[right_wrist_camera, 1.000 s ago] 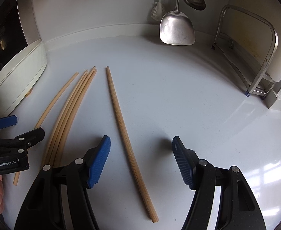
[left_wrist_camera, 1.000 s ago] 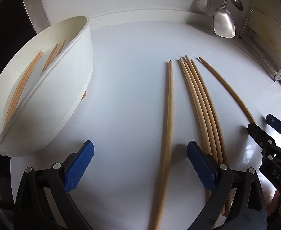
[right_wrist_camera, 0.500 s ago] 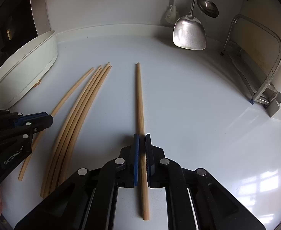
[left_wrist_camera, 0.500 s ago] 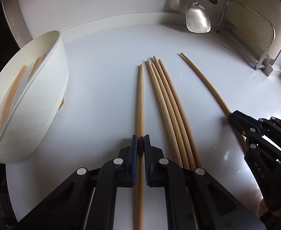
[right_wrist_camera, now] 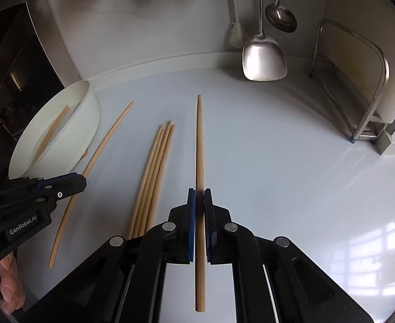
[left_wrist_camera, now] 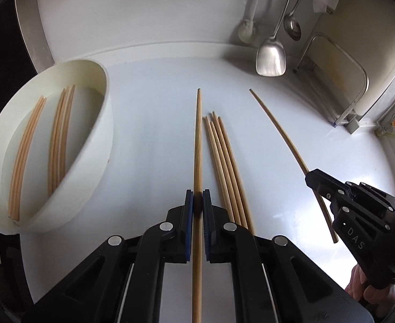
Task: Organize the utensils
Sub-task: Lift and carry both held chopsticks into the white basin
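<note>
In the left wrist view my left gripper point(left_wrist_camera: 197, 202) is shut on one wooden chopstick point(left_wrist_camera: 198, 140), held above the white counter. Its tip points away from me. My right gripper point(right_wrist_camera: 200, 199) is likewise shut on a second chopstick point(right_wrist_camera: 199, 140), also lifted. Each gripper shows in the other's view: the right gripper point(left_wrist_camera: 311, 179) with its chopstick point(left_wrist_camera: 281, 134), the left gripper point(right_wrist_camera: 82, 181) with its chopstick point(right_wrist_camera: 108, 137). A bundle of several chopsticks point(left_wrist_camera: 224, 167) point(right_wrist_camera: 154, 167) lies on the counter between them. The white oval tub point(left_wrist_camera: 100, 145) point(right_wrist_camera: 91, 123) at the left holds several chopsticks point(left_wrist_camera: 60, 134).
A steel spatula point(left_wrist_camera: 270, 59) and a ladle point(right_wrist_camera: 281, 18) hang on the back wall beside a white brush point(left_wrist_camera: 247, 32). A metal rack point(right_wrist_camera: 369, 102) stands at the right. A dark steel appliance point(right_wrist_camera: 22, 62) sits behind the tub. A hand point(right_wrist_camera: 9, 290) grips the left tool.
Both grippers went from open to shut, each on one chopstick. Both then rose, lifting the two chopsticks off the counter; the bundle stayed down.
</note>
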A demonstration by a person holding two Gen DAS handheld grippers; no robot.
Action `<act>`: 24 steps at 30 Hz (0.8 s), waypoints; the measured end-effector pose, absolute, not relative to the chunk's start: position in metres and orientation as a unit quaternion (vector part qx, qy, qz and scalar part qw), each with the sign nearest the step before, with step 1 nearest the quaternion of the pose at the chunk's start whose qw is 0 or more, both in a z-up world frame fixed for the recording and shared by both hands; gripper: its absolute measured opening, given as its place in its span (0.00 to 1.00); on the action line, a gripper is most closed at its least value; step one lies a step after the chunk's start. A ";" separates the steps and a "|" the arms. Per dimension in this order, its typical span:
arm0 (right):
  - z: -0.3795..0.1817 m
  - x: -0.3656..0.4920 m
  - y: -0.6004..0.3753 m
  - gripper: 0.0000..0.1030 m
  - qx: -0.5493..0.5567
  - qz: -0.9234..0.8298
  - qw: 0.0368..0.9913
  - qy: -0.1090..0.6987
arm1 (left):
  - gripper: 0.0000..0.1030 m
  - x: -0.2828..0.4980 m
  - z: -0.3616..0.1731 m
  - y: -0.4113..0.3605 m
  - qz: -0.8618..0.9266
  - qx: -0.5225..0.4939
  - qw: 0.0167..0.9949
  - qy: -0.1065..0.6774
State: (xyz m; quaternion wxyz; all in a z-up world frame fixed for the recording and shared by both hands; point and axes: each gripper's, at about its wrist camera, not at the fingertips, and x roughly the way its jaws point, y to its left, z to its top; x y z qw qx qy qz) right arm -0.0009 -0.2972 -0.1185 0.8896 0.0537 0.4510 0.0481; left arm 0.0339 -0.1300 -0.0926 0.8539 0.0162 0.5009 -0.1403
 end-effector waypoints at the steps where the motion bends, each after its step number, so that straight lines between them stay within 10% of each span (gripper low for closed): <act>1: -0.111 0.000 -0.293 0.06 0.056 0.051 0.891 0.447 | 0.07 0.035 -0.083 -0.125 -0.139 0.014 0.858 0.495; 24: -0.066 0.091 -0.054 0.06 0.044 0.155 0.877 0.453 | 0.07 0.114 -0.052 0.099 -0.032 -0.030 0.868 0.494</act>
